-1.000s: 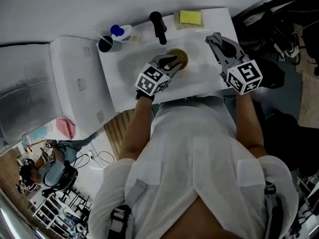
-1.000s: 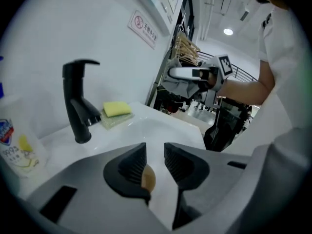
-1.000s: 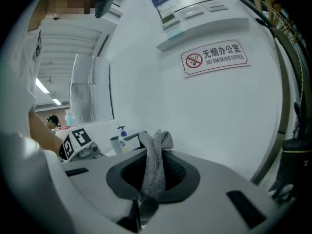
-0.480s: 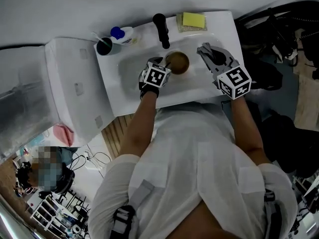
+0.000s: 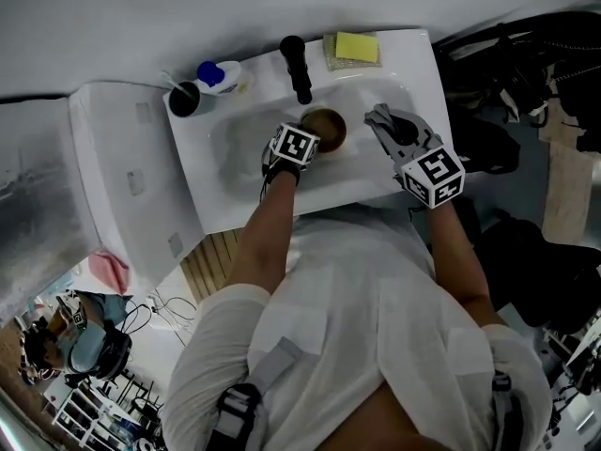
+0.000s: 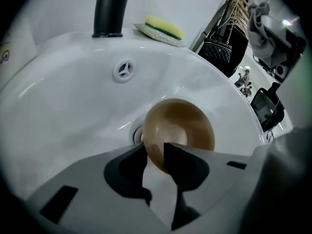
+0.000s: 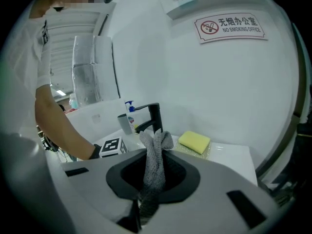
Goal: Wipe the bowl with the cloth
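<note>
The bowl (image 5: 326,125), brown and round, sits in the white sink (image 5: 244,144), over the drain (image 6: 138,134) and right in front of the black tap (image 5: 296,59). The left tool (image 5: 315,137) reaches it from the near side. In the left gripper view this tool (image 6: 156,150) has one jaw outside the bowl (image 6: 183,126) and one inside, with the rim between them. The jaws are closing, and the pads seem to touch the wall already, though the tool's own body hides the near part of the bowl.

The right tool (image 5: 380,118) hangs over the right side of the sink, near the bowl but apart from it. Its jaws are tight together on the grey cloth (image 7: 155,140), which stands up between them and hides part of the tap (image 7: 153,113) in the right gripper view.

Behind the sink, a yellow sponge (image 5: 357,45) lies on the rim to the right of the tap. To the left stand a dark cup (image 5: 184,98) and a soap bottle (image 5: 218,75) with a blue top. On the wall above hangs a no-smoking sign (image 7: 231,26). Dark bags (image 6: 224,52) hang past the right end of the sink.
</note>
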Demonstrator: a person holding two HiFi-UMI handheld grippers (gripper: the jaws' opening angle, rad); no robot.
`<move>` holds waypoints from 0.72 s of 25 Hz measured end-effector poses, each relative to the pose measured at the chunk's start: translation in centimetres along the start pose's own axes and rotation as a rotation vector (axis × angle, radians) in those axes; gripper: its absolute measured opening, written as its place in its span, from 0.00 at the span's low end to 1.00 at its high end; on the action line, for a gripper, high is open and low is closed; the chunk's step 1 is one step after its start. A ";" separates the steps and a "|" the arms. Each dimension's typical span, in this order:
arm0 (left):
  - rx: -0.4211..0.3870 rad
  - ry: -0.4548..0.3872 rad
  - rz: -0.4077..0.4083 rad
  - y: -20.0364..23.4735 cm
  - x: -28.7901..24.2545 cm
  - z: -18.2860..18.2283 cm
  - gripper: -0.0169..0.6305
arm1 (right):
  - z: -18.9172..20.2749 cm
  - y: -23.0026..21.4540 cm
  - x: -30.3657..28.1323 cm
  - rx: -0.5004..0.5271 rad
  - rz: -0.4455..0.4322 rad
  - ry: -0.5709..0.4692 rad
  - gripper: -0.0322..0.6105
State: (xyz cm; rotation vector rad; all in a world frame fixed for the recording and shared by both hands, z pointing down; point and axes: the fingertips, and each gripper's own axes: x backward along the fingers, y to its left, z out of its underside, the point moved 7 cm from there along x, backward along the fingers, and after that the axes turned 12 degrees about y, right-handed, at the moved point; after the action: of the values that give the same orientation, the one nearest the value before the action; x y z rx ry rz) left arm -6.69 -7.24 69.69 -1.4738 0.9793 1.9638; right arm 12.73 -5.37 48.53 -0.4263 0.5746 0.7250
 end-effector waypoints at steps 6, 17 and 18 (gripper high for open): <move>0.011 -0.054 0.032 -0.9 2.1 -0.9 0.05 | 0.2 -0.2 -0.3 -0.017 0.004 0.006 0.13; -0.097 -0.054 -0.057 -4.4 11.5 -2.1 0.05 | -0.9 1.9 -3.0 0.149 -0.052 0.092 0.13; -0.098 -0.051 -0.074 -4.6 12.3 -2.2 0.05 | -1.2 2.3 -3.2 0.168 -0.059 0.097 0.13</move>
State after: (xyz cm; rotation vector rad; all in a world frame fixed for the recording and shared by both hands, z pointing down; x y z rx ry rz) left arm -5.60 -6.58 56.40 -1.4834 0.8052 2.0108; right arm 8.75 -6.06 49.23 -0.3222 0.7061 0.5966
